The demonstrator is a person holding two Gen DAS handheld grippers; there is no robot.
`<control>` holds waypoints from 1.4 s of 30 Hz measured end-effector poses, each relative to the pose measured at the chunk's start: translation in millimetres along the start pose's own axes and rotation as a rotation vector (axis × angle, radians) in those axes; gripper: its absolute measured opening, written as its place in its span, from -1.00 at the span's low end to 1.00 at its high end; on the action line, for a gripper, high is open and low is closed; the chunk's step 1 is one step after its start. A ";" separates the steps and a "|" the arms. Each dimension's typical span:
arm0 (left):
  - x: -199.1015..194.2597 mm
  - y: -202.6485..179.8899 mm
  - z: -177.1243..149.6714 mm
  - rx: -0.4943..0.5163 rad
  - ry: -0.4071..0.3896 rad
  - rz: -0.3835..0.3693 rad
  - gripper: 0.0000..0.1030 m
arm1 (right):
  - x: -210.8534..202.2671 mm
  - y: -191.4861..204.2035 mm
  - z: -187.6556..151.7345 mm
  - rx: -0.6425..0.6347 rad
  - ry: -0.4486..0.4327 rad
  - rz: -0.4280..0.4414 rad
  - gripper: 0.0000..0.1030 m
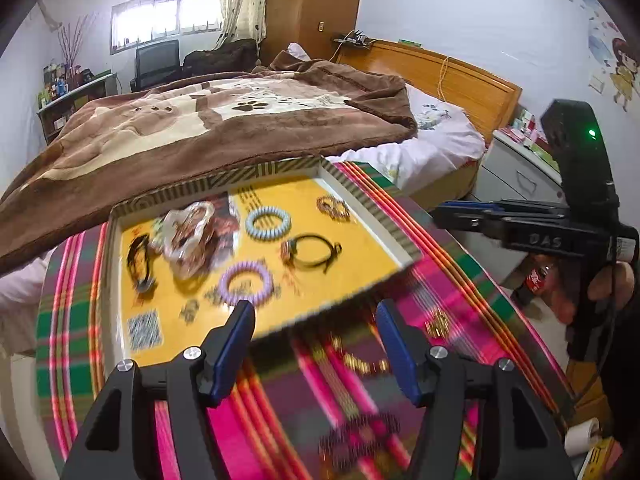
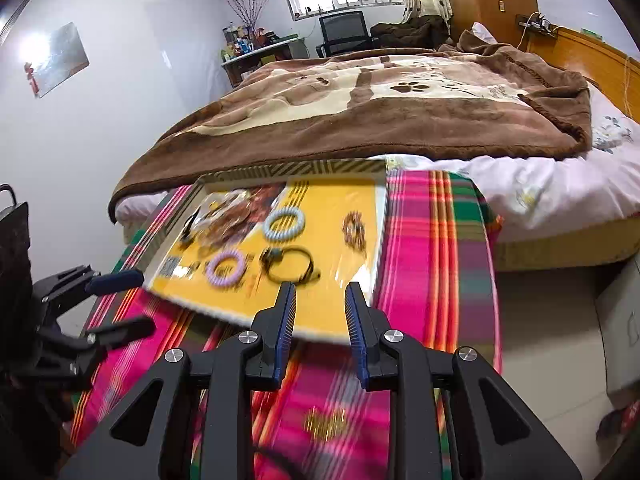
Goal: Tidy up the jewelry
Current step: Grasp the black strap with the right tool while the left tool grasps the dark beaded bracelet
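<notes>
Left wrist view: the left gripper (image 1: 316,320) hangs over the striped cloth (image 1: 452,248) with its blue fingers wide apart and nothing between them. Just ahead of the left fingertip lies a purple coil bracelet (image 1: 245,282) in the yellow tray (image 1: 360,200); farther ahead sit a pale blue coil bracelet (image 1: 267,223), a black ring bracelet (image 1: 313,251) and a crumpled clear bag (image 1: 188,236). Off to the right, the right gripper (image 1: 460,216) is seen side-on, held by a hand (image 1: 612,284).

Right wrist view: the right gripper (image 2: 320,300) has its fingers a narrow gap apart, empty, over the tray's near edge (image 2: 320,332). The black ring bracelet (image 2: 289,265) lies just ahead-left of the tips. Blurred gold pieces (image 2: 325,420) rest on the cloth under the gripper body
</notes>
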State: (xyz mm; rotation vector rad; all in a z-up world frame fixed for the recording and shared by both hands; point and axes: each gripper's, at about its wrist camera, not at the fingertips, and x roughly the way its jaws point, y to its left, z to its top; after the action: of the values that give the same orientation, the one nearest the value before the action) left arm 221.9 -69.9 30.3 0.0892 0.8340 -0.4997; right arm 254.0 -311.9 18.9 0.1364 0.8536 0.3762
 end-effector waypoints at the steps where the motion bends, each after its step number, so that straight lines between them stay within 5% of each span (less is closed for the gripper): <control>1: -6.2 -0.5 -7.6 -0.002 0.002 0.002 0.22 | -8.1 0.6 -7.5 0.004 -0.003 0.007 -0.49; 14: -18.3 -3.4 -72.0 -0.044 0.060 -0.012 0.22 | -32.0 12.2 -92.8 0.003 0.092 -0.024 -0.48; 17: -10.8 -3.7 -78.6 -0.059 0.076 -0.029 0.22 | -25.6 18.9 -103.4 0.004 0.106 -0.015 -0.30; 40: 37.8 -11.6 -85.2 -0.055 0.161 0.006 0.22 | 15.6 36.5 -119.1 -0.070 0.202 -0.117 -0.19; 42: 40.0 -16.8 -85.1 -0.018 0.164 0.041 0.07 | 16.2 38.9 -119.2 -0.079 0.203 -0.130 -0.20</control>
State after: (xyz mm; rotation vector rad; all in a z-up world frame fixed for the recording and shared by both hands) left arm 178.3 -77.5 -54.3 0.1315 0.9951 -0.4504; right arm 163.0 -273.6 -60.2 -0.0310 1.0405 0.3042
